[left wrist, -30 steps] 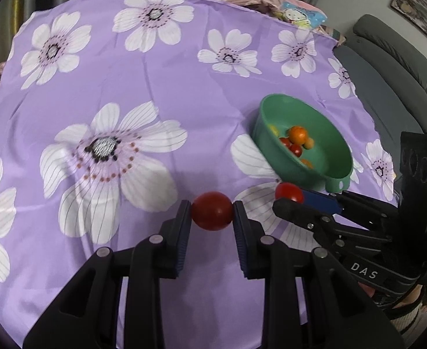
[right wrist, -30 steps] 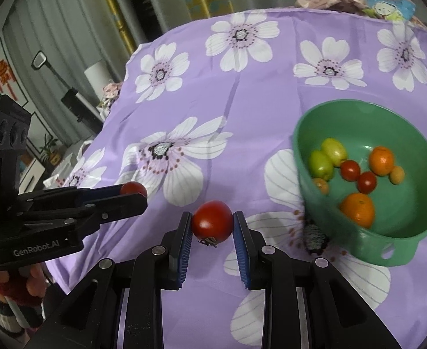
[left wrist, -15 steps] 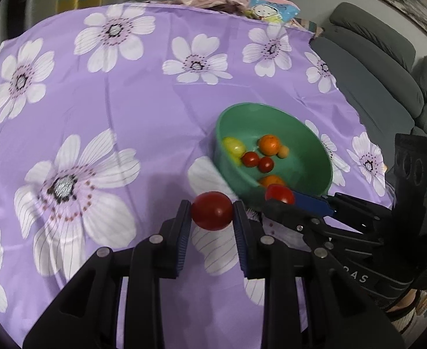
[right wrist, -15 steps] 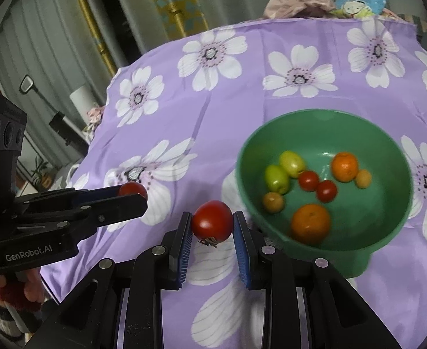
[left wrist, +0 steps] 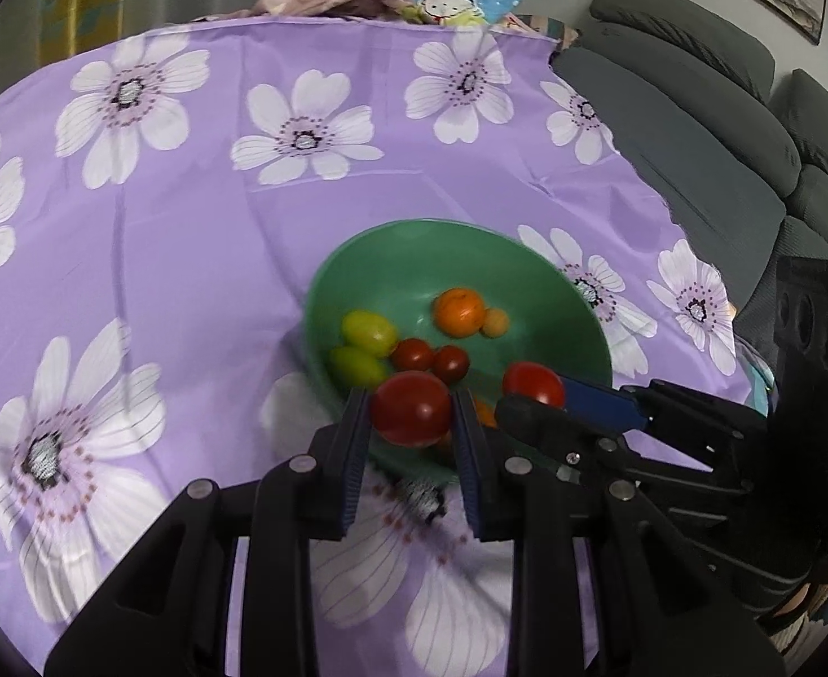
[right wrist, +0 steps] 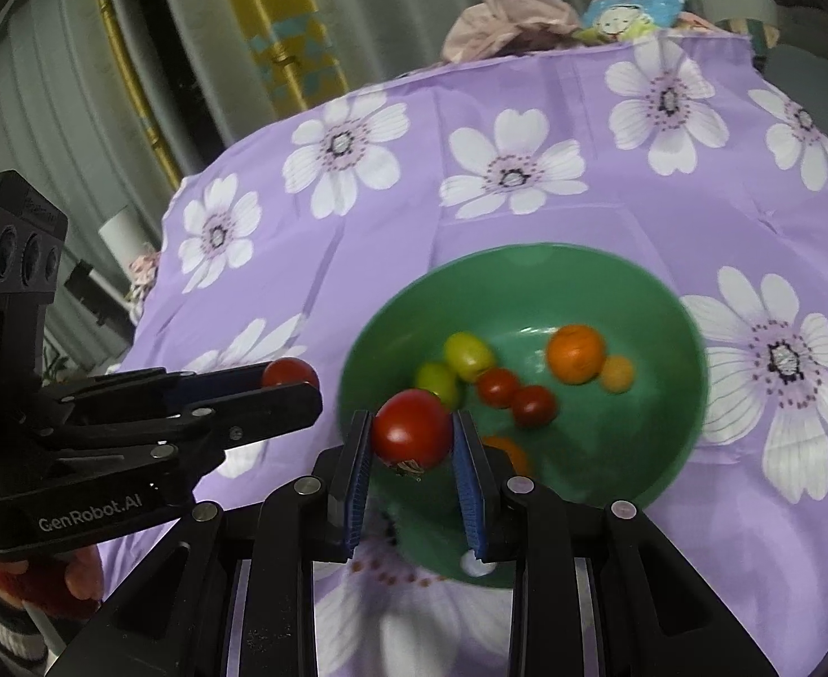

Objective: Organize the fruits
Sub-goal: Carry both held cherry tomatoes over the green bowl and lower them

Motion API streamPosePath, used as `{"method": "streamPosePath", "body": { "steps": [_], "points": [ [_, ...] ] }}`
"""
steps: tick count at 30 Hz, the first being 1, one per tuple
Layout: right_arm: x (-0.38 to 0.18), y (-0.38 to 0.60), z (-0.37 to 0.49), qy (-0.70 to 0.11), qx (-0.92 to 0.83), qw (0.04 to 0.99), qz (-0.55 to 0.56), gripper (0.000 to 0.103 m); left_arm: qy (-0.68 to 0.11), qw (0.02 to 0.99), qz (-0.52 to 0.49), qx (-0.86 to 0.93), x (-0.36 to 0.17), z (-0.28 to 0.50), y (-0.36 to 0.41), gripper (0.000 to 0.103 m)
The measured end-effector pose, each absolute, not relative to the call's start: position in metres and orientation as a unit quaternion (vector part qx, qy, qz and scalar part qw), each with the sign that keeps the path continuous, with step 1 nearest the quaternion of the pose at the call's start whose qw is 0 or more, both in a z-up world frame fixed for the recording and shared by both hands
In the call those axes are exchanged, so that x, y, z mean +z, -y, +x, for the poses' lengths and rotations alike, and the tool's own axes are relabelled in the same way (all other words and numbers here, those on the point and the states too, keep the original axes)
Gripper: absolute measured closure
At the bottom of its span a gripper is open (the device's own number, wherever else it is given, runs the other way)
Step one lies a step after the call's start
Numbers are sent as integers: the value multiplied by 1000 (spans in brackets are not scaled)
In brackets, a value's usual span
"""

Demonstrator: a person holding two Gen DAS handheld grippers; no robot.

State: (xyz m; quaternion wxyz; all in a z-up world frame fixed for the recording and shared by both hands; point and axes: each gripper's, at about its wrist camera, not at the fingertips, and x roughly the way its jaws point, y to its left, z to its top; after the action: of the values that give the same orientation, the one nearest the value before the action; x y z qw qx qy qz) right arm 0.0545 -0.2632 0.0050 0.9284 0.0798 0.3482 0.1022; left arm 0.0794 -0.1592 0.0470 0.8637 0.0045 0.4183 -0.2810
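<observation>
As both tongs grip red tomatoes, right tongs (right wrist: pixel 412 435) overhang the green bowl (right wrist: pixel 628 282) rim — left tongs (left wrist: pixel 412 412) likewise, beside them.

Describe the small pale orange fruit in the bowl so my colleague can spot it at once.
Find the green bowl on the purple flowered cloth. Among the fruit inside, look to the far right for the large orange fruit. The small pale orange fruit touches its right side, smaller and paler than any neighbour.

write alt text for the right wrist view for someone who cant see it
The right gripper pinches a red tomato above the near rim of a green bowl of small red, green and orange fruits on a purple floral tablecloth. At left, the left gripper holds another red tomato.
</observation>
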Motion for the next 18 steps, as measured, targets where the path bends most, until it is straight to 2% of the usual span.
{"method": "streamPosePath", "body": {
  "steps": [8, 18],
  "points": [
    [-1, 288, 67, -354, 78, 928, 84, 73, -438, 852, 4, -288, 30, 103, 191, 75],
    [-11, 301, 82, -380, 54, 921, 65, 73, -461, 843, 59, -272, 9, 120, 213, 75]
  ]
}}
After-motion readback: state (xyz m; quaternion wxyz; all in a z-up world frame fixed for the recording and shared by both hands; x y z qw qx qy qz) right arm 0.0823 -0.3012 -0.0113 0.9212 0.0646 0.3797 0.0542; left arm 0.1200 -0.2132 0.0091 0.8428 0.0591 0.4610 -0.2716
